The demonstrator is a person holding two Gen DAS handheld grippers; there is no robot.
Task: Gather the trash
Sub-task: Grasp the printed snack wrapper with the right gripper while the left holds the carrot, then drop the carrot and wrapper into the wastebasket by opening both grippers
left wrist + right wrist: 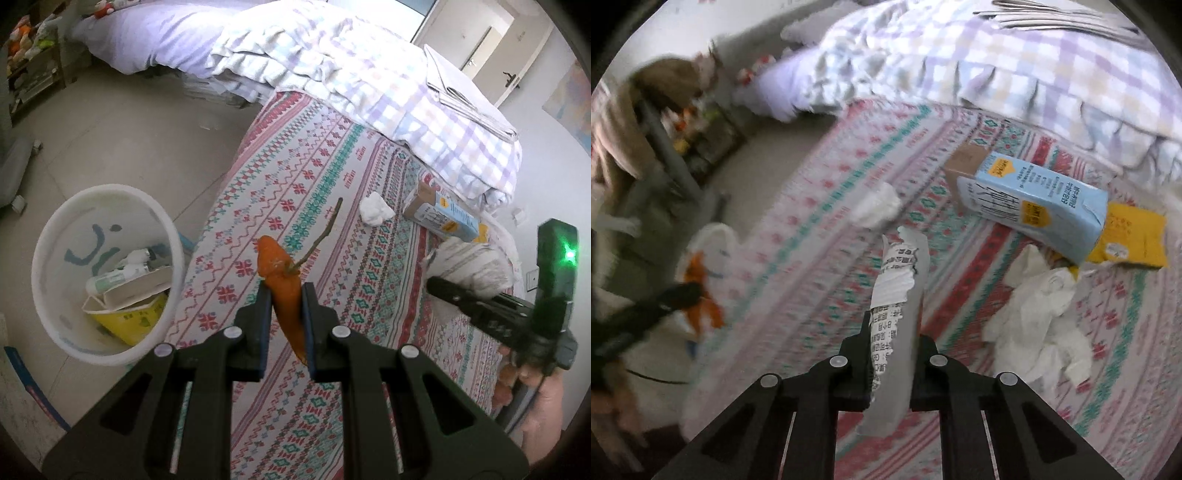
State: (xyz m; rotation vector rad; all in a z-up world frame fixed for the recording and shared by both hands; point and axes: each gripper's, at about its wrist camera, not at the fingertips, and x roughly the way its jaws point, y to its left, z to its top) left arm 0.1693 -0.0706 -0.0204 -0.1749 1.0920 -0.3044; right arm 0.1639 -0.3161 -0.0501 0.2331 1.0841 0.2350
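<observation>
My left gripper point(286, 295) is shut on an orange peel point(282, 280) with a dry stem, held above the patterned bedspread point(332, 177) near the bed's left edge. A white trash bucket point(55, 295) stands on the floor to its left and holds boxes and wrappers. My right gripper point(892, 332) is shut on a torn grey wrapper with print point(899, 295), above the bedspread point(820, 184). It also shows at the right in the left wrist view point(439, 286). On the bed lie a blue carton point(1034, 199), a yellow packet point(1130, 236), a tissue ball point(877, 208) and crumpled white tissue point(1038, 314).
A checked quilt point(369, 74) is heaped at the far side of the bed, with folded papers point(461, 92) on it. A shelf with toys point(29, 62) stands at the far left by the tiled floor point(129, 147). A blue-edged box point(26, 384) lies beside the bucket.
</observation>
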